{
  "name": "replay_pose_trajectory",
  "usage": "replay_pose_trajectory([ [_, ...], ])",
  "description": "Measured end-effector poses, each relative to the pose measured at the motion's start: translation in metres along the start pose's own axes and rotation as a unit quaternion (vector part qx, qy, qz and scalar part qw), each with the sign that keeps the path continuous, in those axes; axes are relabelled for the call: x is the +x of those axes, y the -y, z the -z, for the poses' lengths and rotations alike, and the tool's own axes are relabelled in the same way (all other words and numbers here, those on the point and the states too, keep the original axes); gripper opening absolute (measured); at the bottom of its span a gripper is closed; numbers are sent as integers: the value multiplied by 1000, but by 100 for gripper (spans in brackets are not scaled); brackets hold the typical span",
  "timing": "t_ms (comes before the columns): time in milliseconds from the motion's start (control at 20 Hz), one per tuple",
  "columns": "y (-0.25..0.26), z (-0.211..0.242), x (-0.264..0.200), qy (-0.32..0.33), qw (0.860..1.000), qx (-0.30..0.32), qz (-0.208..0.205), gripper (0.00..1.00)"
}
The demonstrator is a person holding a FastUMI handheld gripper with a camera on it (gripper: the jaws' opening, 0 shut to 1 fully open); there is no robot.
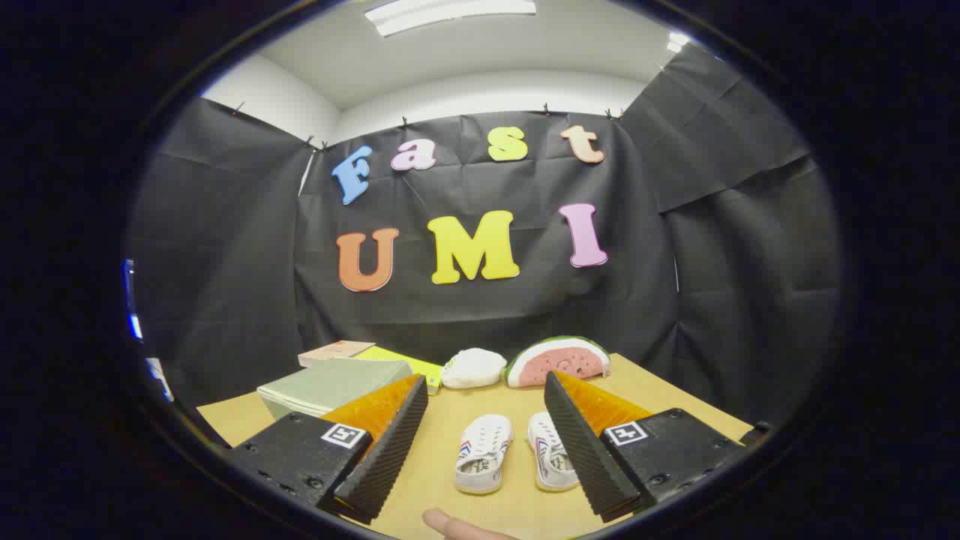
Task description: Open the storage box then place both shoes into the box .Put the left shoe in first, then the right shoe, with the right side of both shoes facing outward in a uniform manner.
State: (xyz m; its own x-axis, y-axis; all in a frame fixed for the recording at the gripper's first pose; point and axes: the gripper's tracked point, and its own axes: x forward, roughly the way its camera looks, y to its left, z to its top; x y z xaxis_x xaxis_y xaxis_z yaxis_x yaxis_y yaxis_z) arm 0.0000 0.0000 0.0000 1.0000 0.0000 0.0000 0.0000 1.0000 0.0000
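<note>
Gripper (486, 396) held above the wooden table (675, 397), fingers spread wide apart and holding nothing. Two white shoes lie side by side on the table in the gap between the fingers: left-hand shoe (482, 454) and right-hand shoe (550, 460), close together but not touching, soles down. Storage box (334, 384), pale green, lid closed, sits beyond the left finger, partly hidden by it. Beyond the box, a yellow-green book (409, 363). Ahead of the fingers, near the far table edge: a white pouch (472, 368) and a watermelon-slice cushion (559, 360). A fingertip (454, 523) shows below the shoes.
</note>
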Motion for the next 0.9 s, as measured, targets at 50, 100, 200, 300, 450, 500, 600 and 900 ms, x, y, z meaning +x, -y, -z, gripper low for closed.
replay_pose_trajectory([
  [50,1,0,0,-1,1000,2,1,100],
  [100,3,-1,0,0,1000,4,0,100],
  [200,5,-2,0,0,1000,3,0,100],
  [300,7,-1,2,-4,1000,-2,0,100],
  [450,15,0,3,-5,1000,2,3,100],
  [500,18,1,4,-6,1000,4,6,100],
  [600,21,6,8,-15,1000,5,9,100],
  [900,17,12,34,-33,999,6,2,100],
])
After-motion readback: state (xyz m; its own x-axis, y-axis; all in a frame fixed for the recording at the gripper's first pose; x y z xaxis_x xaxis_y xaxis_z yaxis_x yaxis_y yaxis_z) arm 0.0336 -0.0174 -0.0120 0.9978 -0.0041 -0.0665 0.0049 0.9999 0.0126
